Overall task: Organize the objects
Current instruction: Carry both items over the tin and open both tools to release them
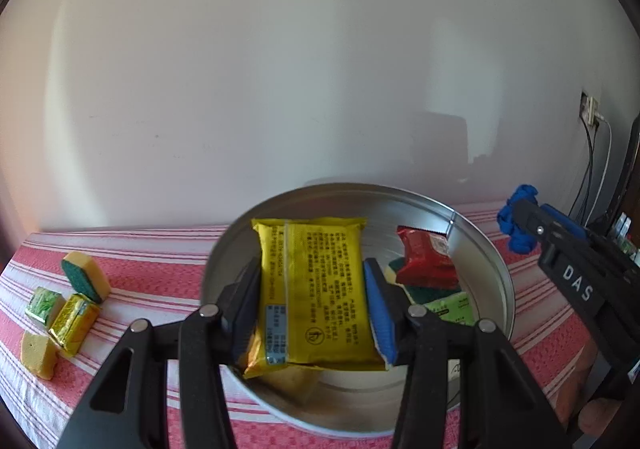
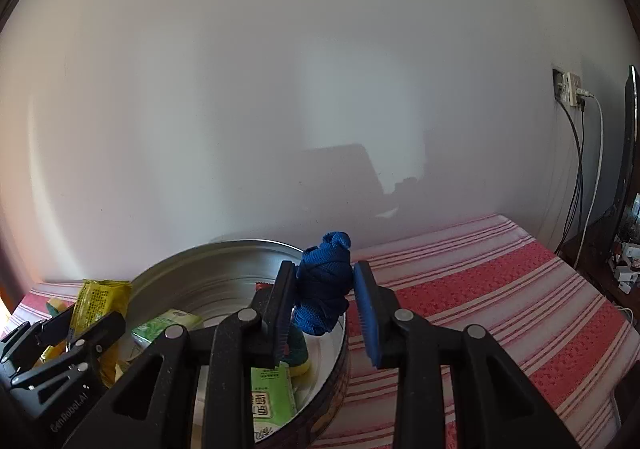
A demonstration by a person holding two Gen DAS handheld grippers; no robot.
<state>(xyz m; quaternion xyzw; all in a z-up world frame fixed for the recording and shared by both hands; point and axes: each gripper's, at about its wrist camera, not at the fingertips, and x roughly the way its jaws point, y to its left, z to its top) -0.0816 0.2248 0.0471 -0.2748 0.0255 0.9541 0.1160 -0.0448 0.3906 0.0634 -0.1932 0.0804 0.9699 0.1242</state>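
My left gripper (image 1: 310, 303) is shut on a yellow snack packet (image 1: 316, 293) and holds it above the round metal tin (image 1: 484, 249). In the tin lie a red packet (image 1: 426, 263), a green packet (image 1: 450, 307) and a green-and-yellow sponge. My right gripper (image 2: 324, 301) is shut on a knotted blue cloth bundle (image 2: 324, 285), held over the tin's right rim (image 2: 340, 333). The right gripper also shows in the left wrist view (image 1: 516, 223), to the right of the tin. The left gripper with the yellow packet (image 2: 96, 301) shows at the left of the right wrist view.
On the red striped tablecloth (image 1: 160, 269) left of the tin lie two sponges (image 1: 86, 277), a green packet (image 1: 44, 303) and a small yellow packet (image 1: 74, 323). A white wall stands close behind. Cables and a socket (image 2: 568, 89) are at the far right.
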